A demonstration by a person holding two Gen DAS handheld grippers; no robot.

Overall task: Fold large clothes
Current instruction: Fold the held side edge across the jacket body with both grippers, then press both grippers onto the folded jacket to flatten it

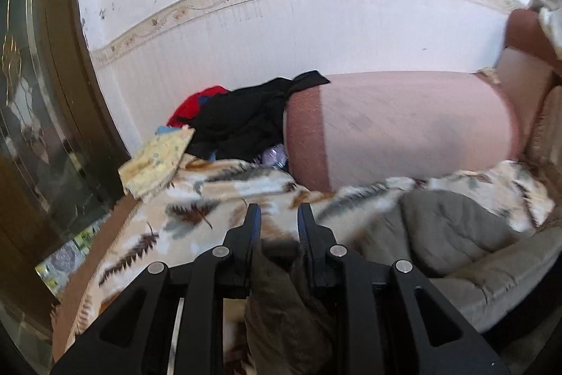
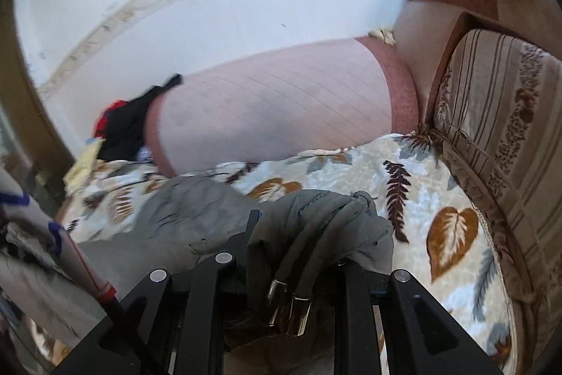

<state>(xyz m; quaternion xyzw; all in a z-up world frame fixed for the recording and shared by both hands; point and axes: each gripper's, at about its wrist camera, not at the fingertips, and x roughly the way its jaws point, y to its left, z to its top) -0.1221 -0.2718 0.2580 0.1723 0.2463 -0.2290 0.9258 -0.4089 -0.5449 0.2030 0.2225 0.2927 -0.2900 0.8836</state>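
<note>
The grey-olive garment (image 1: 442,227) lies crumpled on a leaf-patterned blanket (image 1: 147,234) over a sofa seat. In the left wrist view my left gripper (image 1: 279,217) is shut on a fold of this garment. The cloth is pinched low between the fingers and hangs toward the camera. In the right wrist view my right gripper (image 2: 302,224) is shut on a bunched edge of the same garment (image 2: 196,213). Its right finger is hidden under the cloth. Two dark drawstrings (image 2: 316,234) with metal ends drape over the gripper body.
A pink bolster (image 1: 404,125) lies against the white wall behind the blanket. Black and red clothes (image 1: 239,118) and a yellow cloth (image 1: 158,160) are piled at its left end. A dark glazed door (image 1: 42,115) stands on the left. A striped cushion (image 2: 498,115) is on the right.
</note>
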